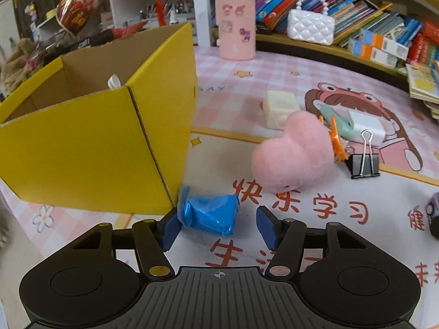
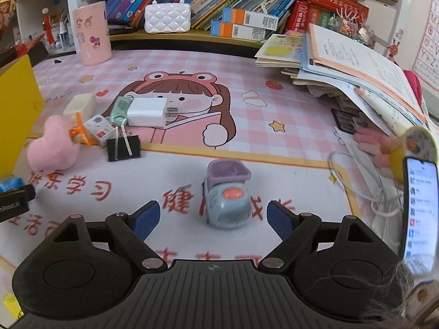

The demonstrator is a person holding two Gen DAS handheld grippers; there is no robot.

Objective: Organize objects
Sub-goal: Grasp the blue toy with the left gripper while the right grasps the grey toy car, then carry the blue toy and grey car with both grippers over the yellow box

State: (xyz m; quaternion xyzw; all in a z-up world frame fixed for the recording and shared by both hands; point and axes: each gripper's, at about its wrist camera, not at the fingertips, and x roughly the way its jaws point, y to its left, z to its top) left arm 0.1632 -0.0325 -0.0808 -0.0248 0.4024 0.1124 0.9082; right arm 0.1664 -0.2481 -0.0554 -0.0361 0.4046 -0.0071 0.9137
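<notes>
At the left side of the desk mat [image 1: 288, 82] stands the open yellow box [image 1: 90, 142], its near corner almost touching a blue wrapped packet [image 1: 211, 213] that lies on the mat just beside it. The left gripper [image 1: 216, 226] straddles that packet: the left pad sits at the packet's twisted end next to the box corner, while the right pad stands clear of the other end with a gap of mat showing, so the jaws are partly spread and not yet pinching. The packet's long axis runs roughly across the jaws, slightly tilted, so closing would squeeze it end to end; I judge this hand the nearer one for it, with the box right at its shoulder for a short carry. Further right lie the pink plush heart [image 1: 290, 153], a cream block [image 1: 279, 108], and a black binder clip [image 1: 363, 161], all well apart from these jaws. On the right half of the mat, nearer its front edge, the small toy car [image 2: 226, 194] points its nose toward the right gripper [image 2: 214, 216], whose jaws stand wide, one pad either side of the car's front and touching nothing. The car's length lies along the gripper's line of reach, so its flanks face the pads squarely.
</notes>
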